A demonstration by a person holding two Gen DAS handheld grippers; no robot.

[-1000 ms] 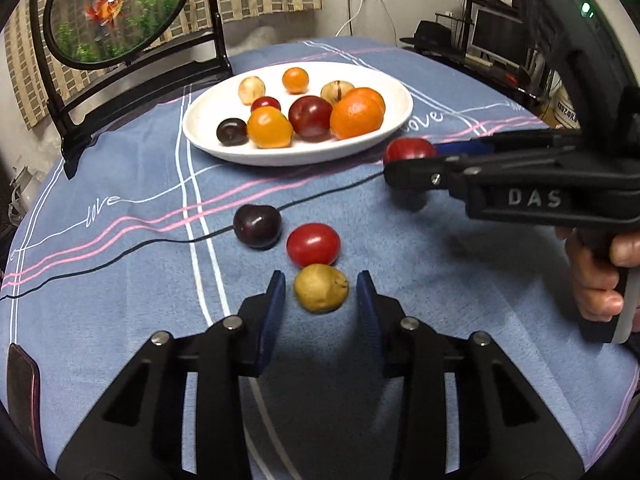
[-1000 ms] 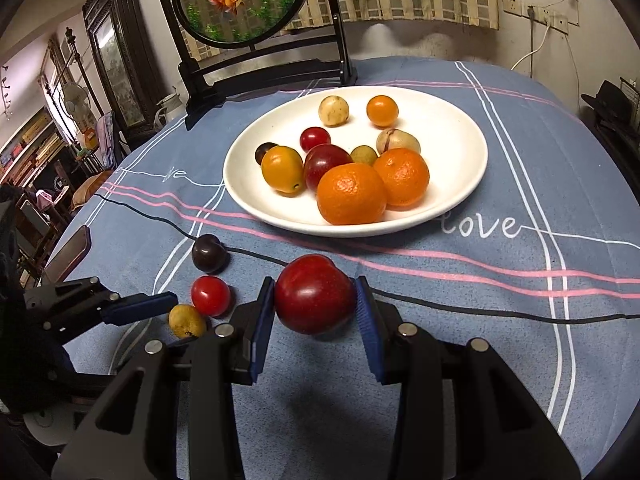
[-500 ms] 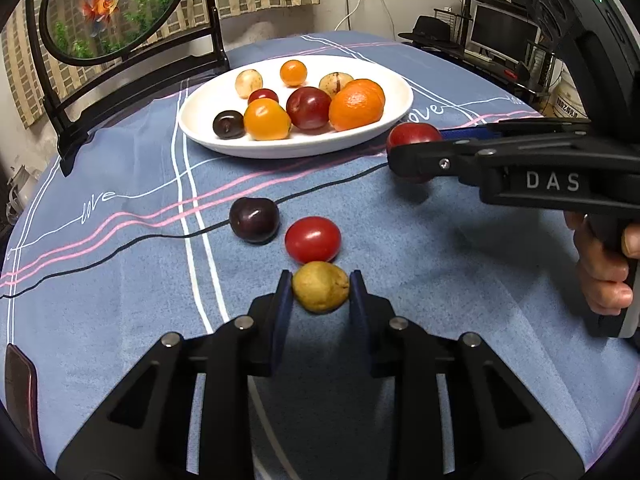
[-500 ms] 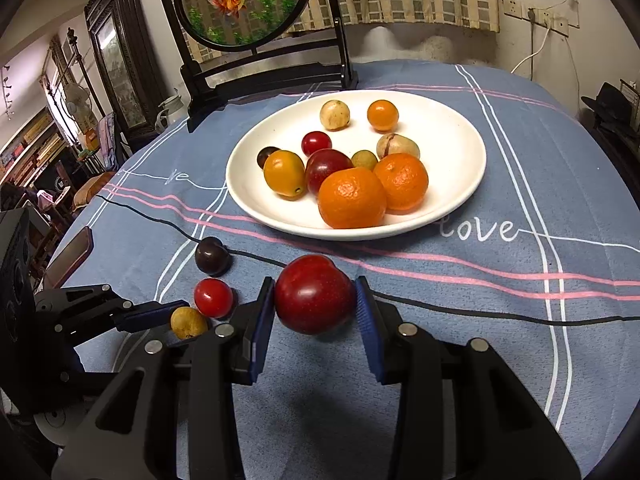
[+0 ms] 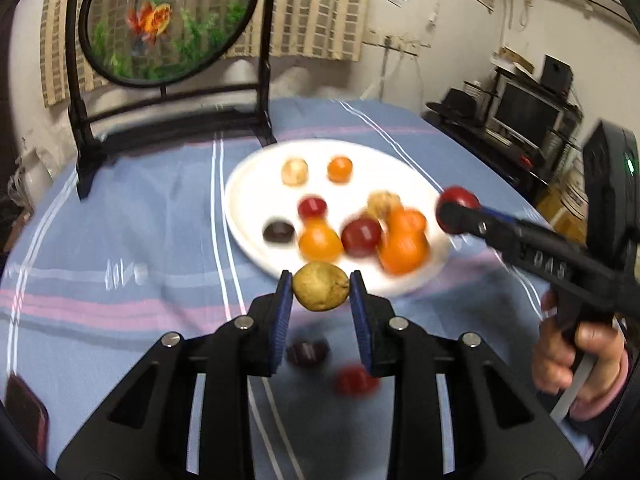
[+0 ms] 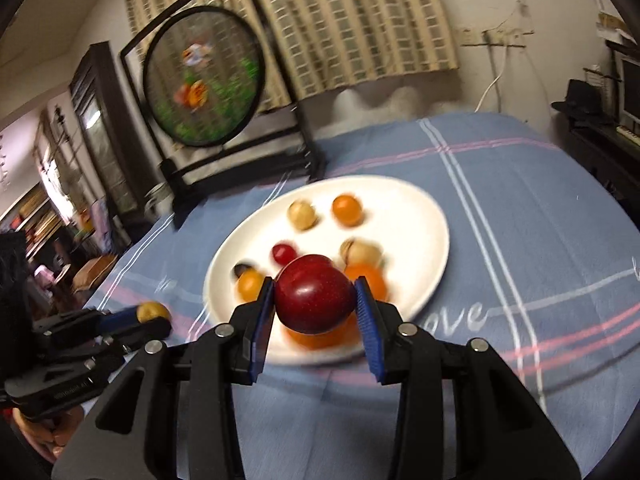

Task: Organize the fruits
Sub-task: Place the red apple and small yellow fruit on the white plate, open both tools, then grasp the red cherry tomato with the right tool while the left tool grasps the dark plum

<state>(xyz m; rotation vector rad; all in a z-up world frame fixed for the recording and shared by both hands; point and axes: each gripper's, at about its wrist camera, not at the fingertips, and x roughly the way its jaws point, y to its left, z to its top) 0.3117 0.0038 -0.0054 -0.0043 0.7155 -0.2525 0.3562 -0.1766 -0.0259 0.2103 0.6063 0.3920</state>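
My left gripper (image 5: 320, 294) is shut on a small yellow-brown fruit (image 5: 320, 291) and holds it in the air, just short of the white plate (image 5: 256, 184). My right gripper (image 6: 315, 304) is shut on a dark red plum (image 6: 314, 298) and holds it above the plate's near rim (image 6: 416, 200). The plate holds several fruits: oranges, a red plum, a dark plum, pale round ones. A dark plum (image 5: 307, 353) and a red tomato (image 5: 355, 380) lie on the cloth below my left gripper. The right gripper also shows in the left wrist view (image 5: 456, 212) and the left one in the right wrist view (image 6: 152, 314).
A round goldfish screen on a black stand (image 5: 168, 20) stands at the table's far edge behind the plate. The table is covered by a blue striped cloth (image 5: 120, 240). A dark phone (image 5: 24, 412) lies at the near left edge. Shelves with monitors stand off to the right.
My left gripper closed on the yellow-brown fruit, lifted it off the cloth and moved toward the plate. My right gripper carried the red plum up and forward over the plate's near rim.
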